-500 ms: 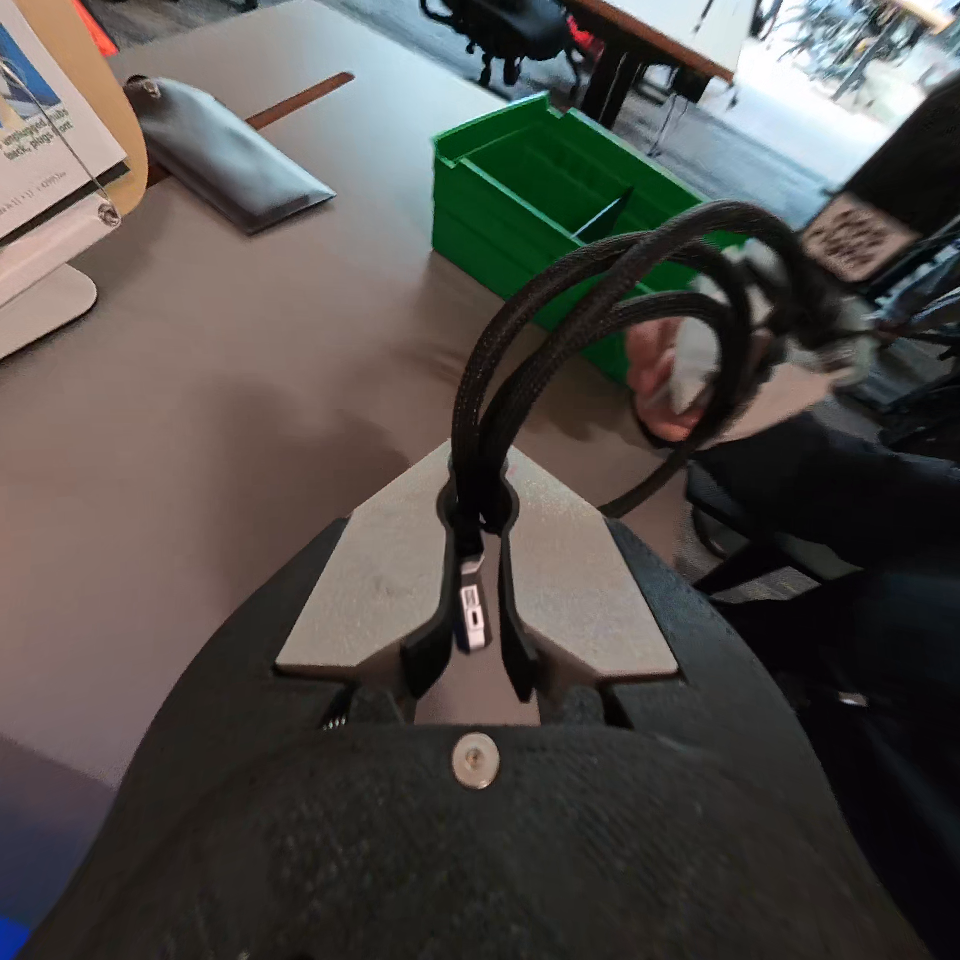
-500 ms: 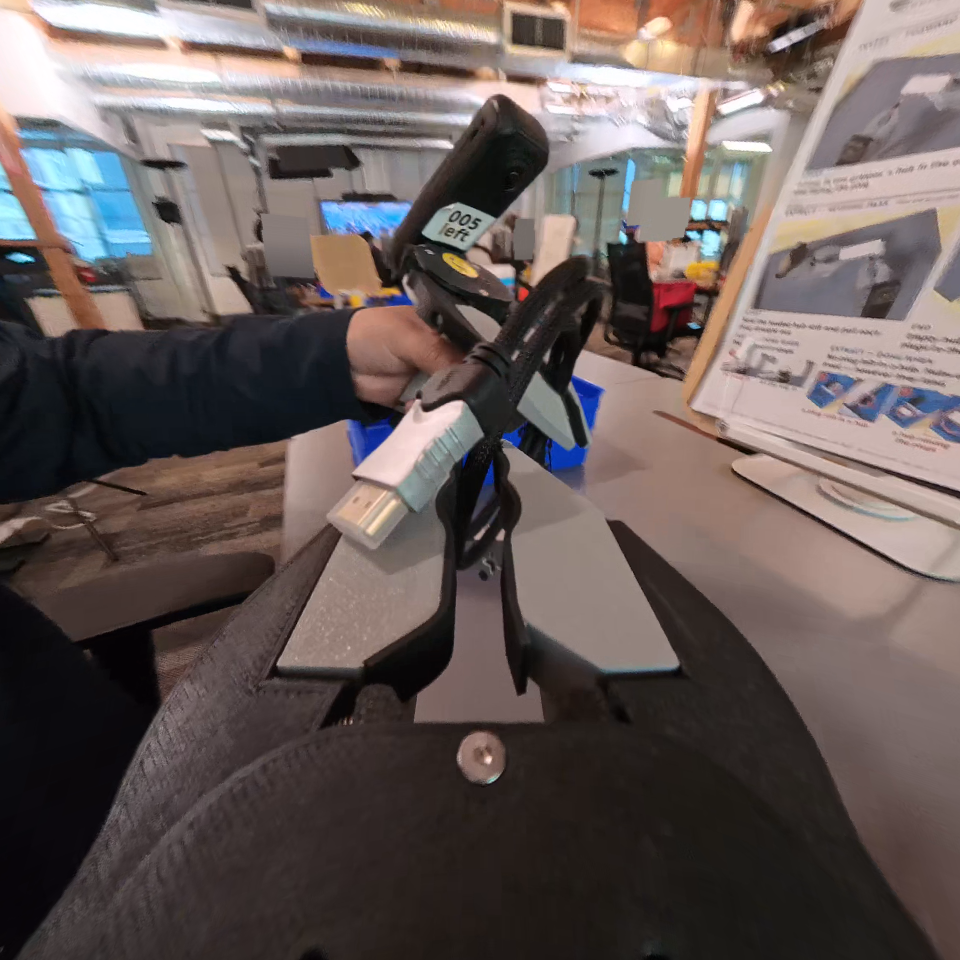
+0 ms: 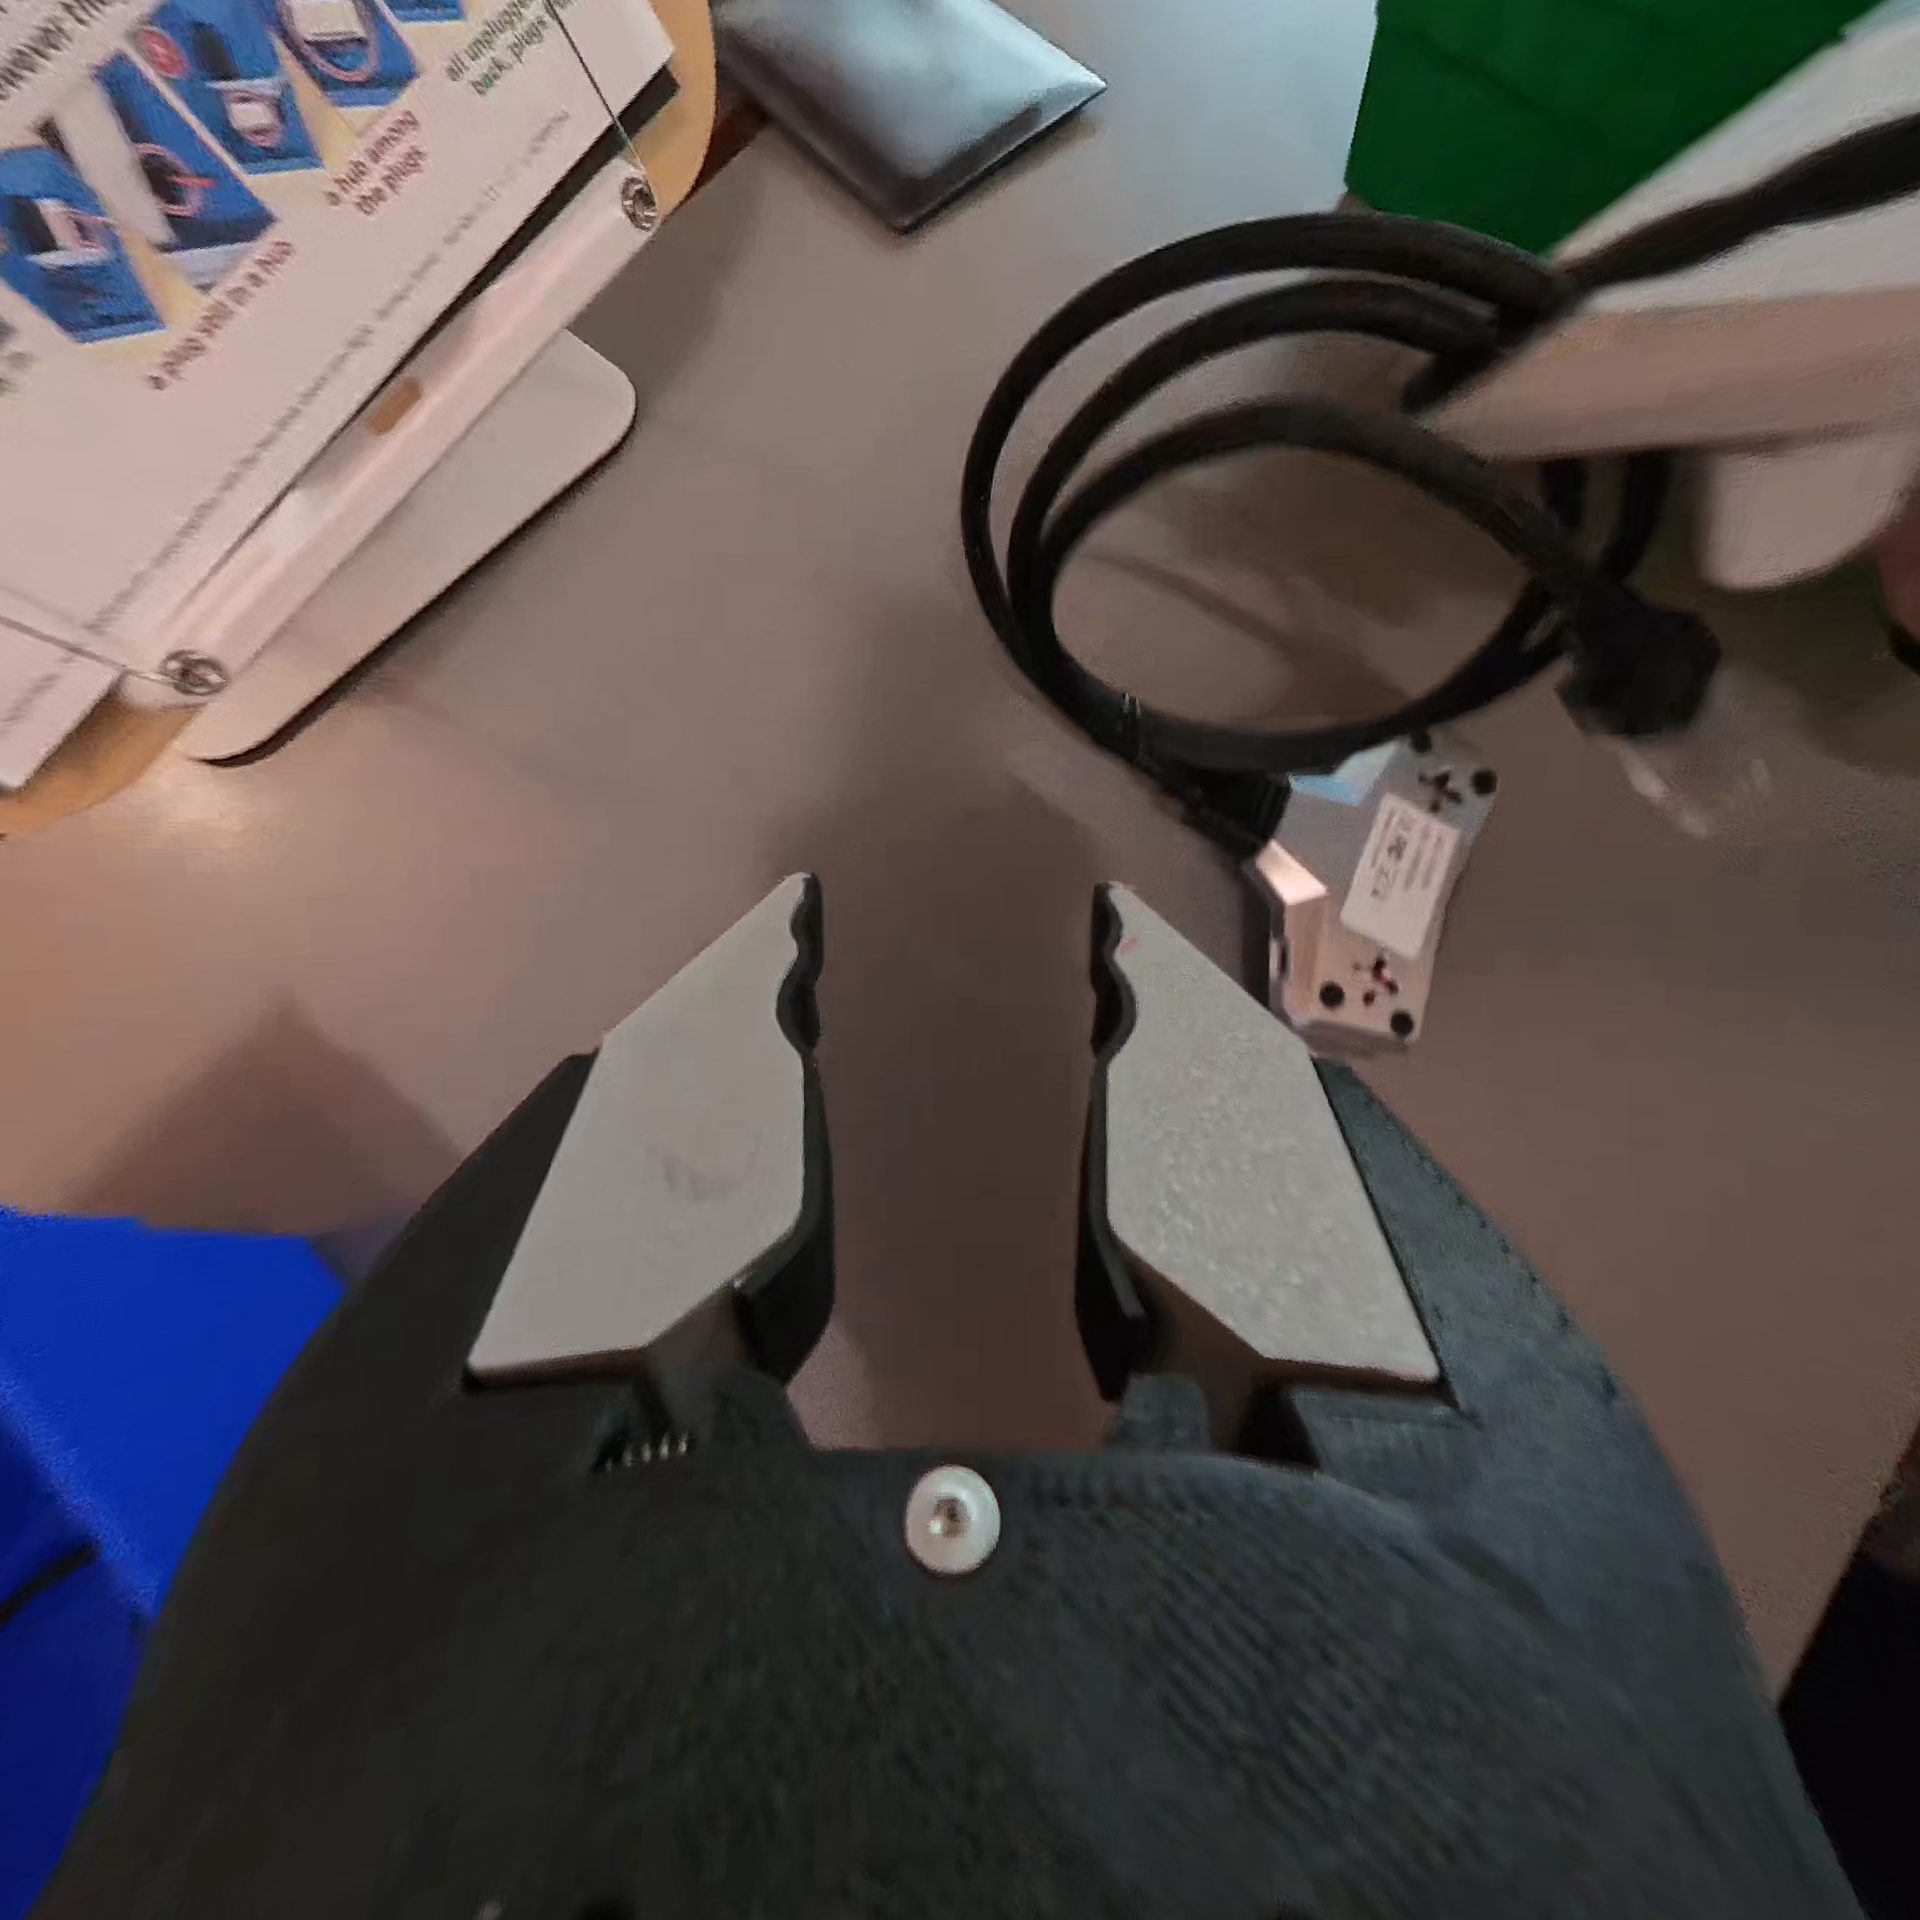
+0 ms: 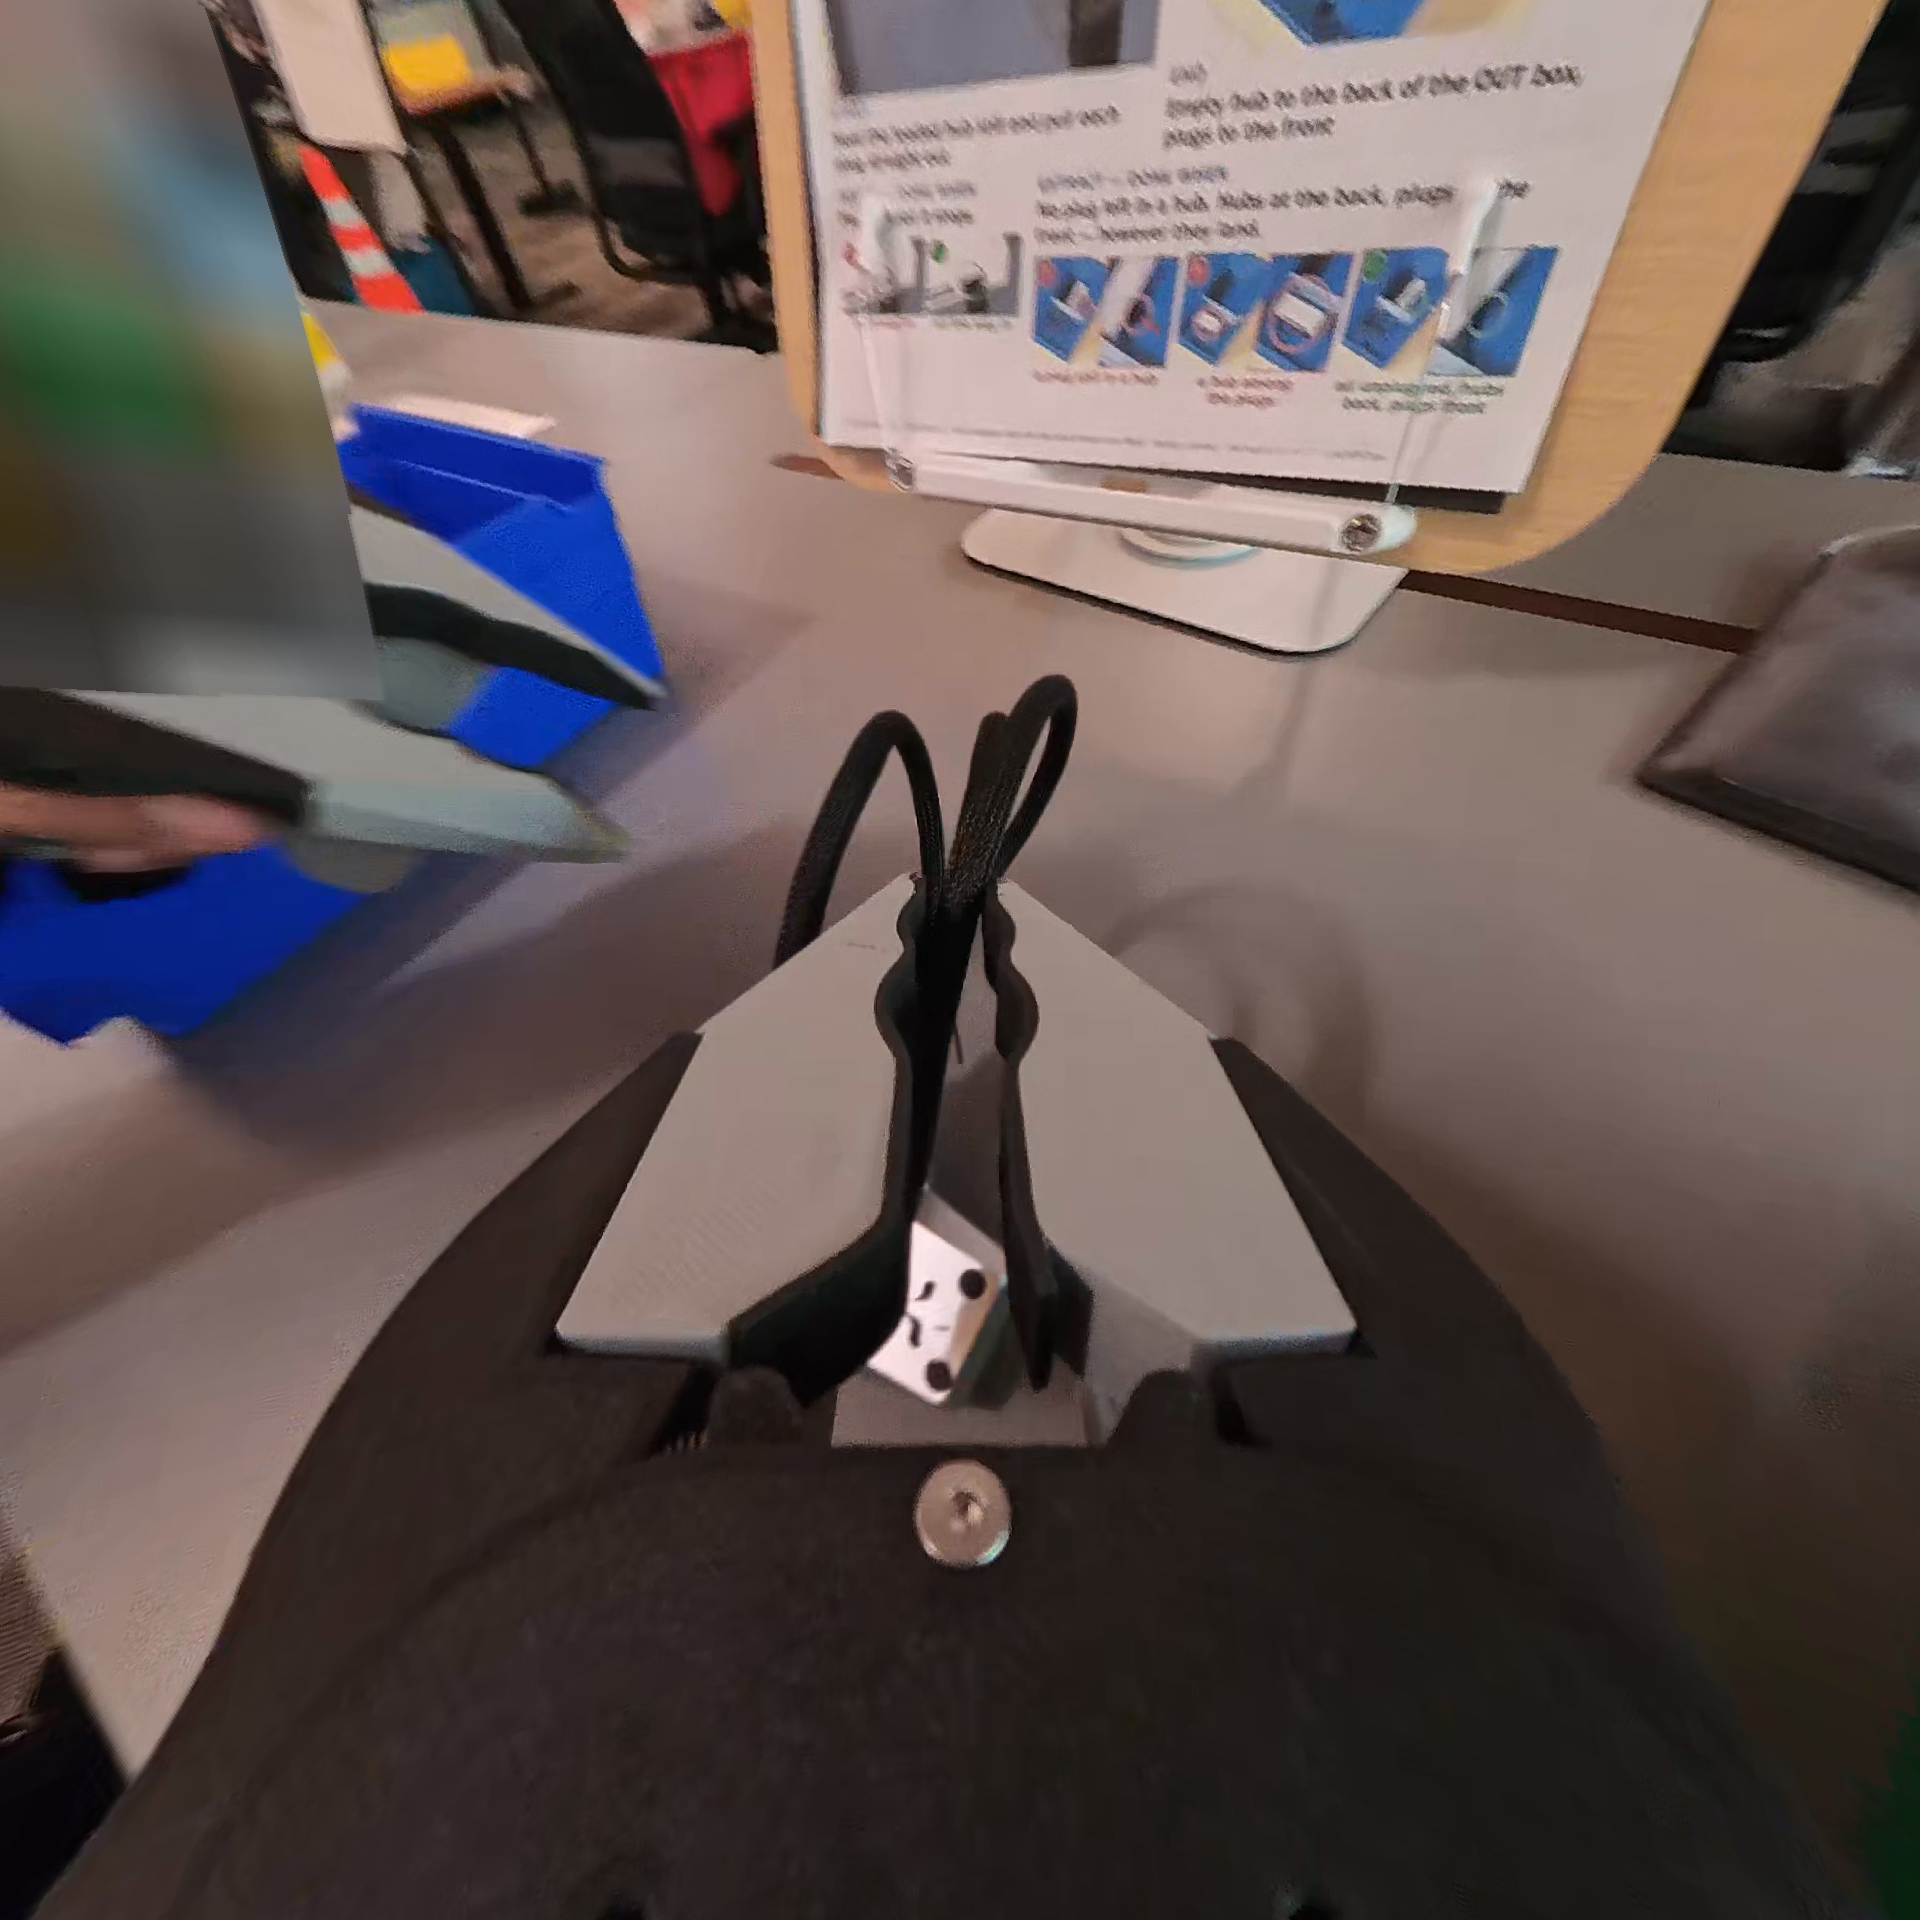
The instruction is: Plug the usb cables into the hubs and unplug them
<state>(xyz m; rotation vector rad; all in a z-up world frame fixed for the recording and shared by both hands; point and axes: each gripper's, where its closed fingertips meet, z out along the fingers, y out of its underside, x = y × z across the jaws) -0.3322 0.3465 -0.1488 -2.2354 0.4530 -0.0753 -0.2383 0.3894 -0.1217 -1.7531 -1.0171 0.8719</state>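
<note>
Left tongs (image 3: 956, 966): hanging spread apart and empty above the desk (image 3: 727, 623).
Right tongs (image 4: 951, 935): pinching the black cable (image 4: 977, 790) near its loops.
Cable: its coil (image 3: 1195, 499) is dangling just over the desk, a small silver hub (image 3: 1371, 904) hanging at its end.
Nearby: blue bin (image 4: 520, 540), instruction stand (image 4: 1195, 312), green bin (image 3: 1538, 94).
Risk: I judge the loops could be slipping through the pinch, dropping the hub onto the desk.

My left gripper (image 3: 956, 935) hangs over the table, grey jaws spread wide, nothing between them. My right gripper (image 4: 956, 914) is clamped tight, angled forward.
</note>
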